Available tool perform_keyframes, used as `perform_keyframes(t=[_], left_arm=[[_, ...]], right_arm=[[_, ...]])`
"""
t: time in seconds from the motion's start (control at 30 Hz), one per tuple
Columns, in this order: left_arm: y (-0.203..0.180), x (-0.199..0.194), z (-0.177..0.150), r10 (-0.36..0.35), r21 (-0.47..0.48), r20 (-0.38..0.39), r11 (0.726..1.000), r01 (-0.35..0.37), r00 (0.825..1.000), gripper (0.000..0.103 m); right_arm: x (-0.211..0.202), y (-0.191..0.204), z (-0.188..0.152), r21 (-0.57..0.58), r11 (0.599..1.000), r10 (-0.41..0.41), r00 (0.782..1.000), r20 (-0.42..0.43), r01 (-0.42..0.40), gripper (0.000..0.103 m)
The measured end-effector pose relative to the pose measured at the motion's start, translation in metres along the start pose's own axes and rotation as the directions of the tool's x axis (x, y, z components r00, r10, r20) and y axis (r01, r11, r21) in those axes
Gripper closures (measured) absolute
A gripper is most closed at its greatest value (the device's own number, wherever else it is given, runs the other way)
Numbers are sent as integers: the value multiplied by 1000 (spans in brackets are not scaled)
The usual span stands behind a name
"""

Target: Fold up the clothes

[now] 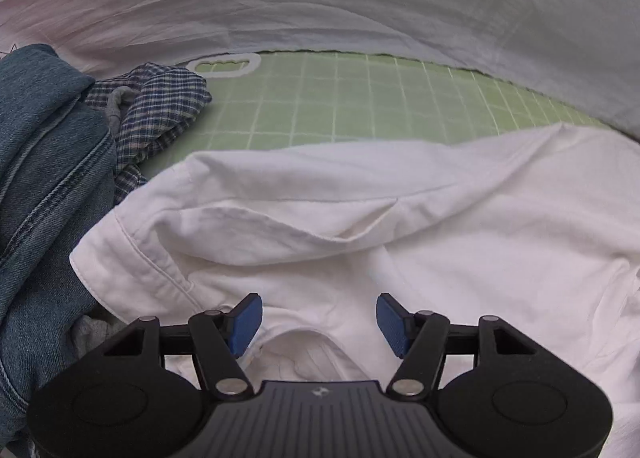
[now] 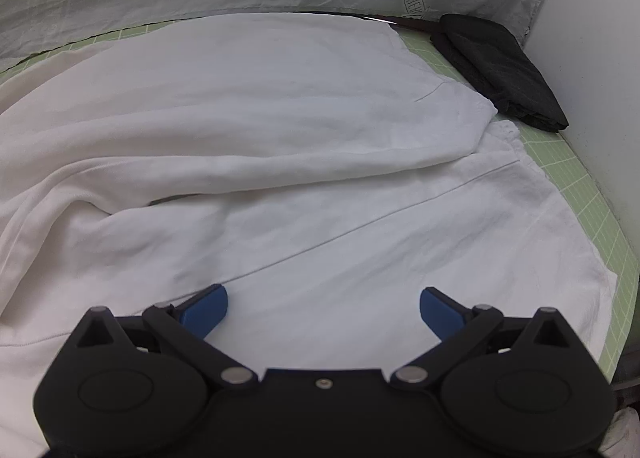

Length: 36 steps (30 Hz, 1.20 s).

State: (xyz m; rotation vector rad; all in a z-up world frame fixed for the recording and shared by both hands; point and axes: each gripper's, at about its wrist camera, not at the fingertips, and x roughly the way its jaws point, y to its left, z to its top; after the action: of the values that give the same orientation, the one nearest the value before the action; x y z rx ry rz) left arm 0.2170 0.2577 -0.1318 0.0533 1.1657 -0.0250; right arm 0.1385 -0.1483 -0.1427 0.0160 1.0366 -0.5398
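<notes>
White shirt (image 1: 400, 226) lies spread on the green mat (image 1: 360, 98); I see my left gripper (image 1: 319, 324) and right gripper (image 2: 323, 312) above it, fingers apart, gripping nothing.

A white shirt (image 1: 360, 218) lies spread and rumpled across the green gridded tabletop (image 1: 360, 98), its collar and a cuffed sleeve folded over the body. At its nine o'clock sit crumpled denim (image 1: 44, 162) and a plaid garment (image 1: 156, 106); a folded dark garment (image 2: 500, 70) rests at two o'clock.
</notes>
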Motion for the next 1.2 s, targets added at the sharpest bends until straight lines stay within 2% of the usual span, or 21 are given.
perform_keyframes(t=[0.1,0.2,0.3,0.47,0.73,0.93,1.2], left_arm=[[-4,9,-24,65,15,-52,998,-64,997,39],[11,2,-41,74,-67,-54,995,-77,996,37],[32,-6,-52,41,-170,-58,984,-50,997,37],[54,-19,-68,-1,-316,-68,948,-20,998,36],[75,-39,-100,-87,-487,-33,871,60,996,33],[60,-49,-83,-54,-395,37,917,65,998,32],[38,-56,-52,-32,-270,125,961,65,992,30]], right_arm=[[1,-2,-2,16,1000,10,1000,4,-10,0],[0,-2,-4,23,1000,9,1000,15,-10,0],[0,-1,-5,26,1000,8,1000,22,-9,0],[0,-2,-5,22,1000,13,1000,21,-13,0],[-2,-4,-10,30,999,32,999,24,-32,0],[-3,-6,-13,51,997,48,999,22,-49,0],[-4,-7,-17,65,996,61,998,29,-63,0]])
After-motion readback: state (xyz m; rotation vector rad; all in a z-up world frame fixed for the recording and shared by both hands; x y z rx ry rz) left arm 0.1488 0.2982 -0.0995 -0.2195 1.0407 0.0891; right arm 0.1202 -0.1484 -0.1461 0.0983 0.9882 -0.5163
